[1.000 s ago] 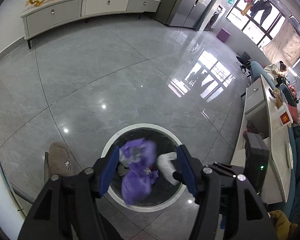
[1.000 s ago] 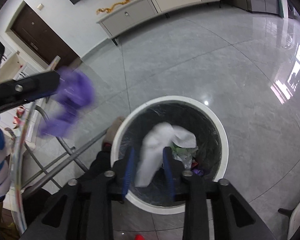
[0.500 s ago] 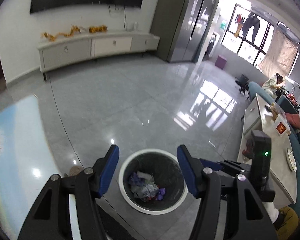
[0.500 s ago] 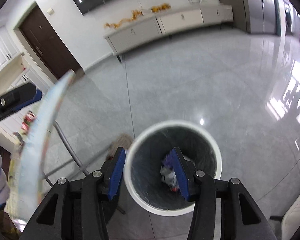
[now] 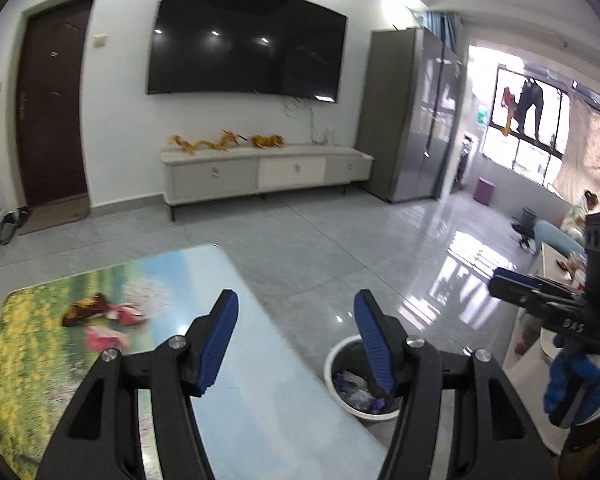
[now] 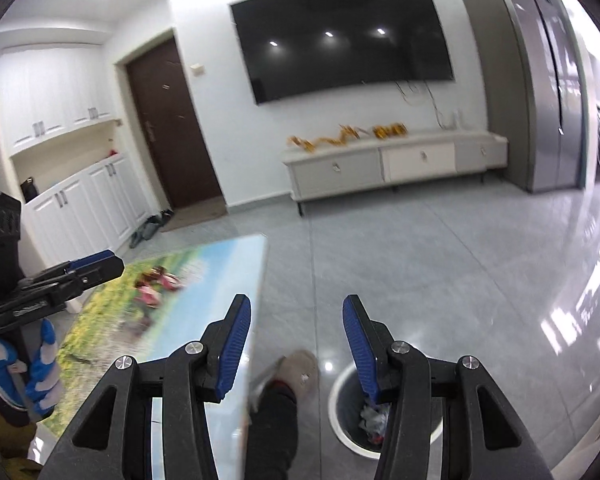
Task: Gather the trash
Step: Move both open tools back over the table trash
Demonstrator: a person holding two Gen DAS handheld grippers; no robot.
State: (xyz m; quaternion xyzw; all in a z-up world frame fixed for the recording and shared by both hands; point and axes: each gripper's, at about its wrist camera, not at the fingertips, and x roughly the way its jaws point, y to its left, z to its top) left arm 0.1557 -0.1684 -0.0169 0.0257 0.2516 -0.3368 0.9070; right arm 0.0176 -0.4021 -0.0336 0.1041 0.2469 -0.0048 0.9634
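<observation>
Left gripper (image 5: 296,344) & right gripper (image 6: 297,350) gape wide, holding nothing. Picture-print table (image 5: 60,320) w/ maybe wrappers (image 5: 100,312). Trash bin (image 5: 334,360) sits on shiny grey floor (image 5: 320,248).

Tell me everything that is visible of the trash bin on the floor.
The trash bin is round, with a white rim and a dark inside that looks lined with a dark bag. It stands upright on the grey tiled floor, beside the table with the printed landscape top, not touching it as far as can be seen. Crumpled trash, white, purple and a bit of red, lies at its bottom. Both open grippers are above it and partly hide it; neither touches it.
</observation>
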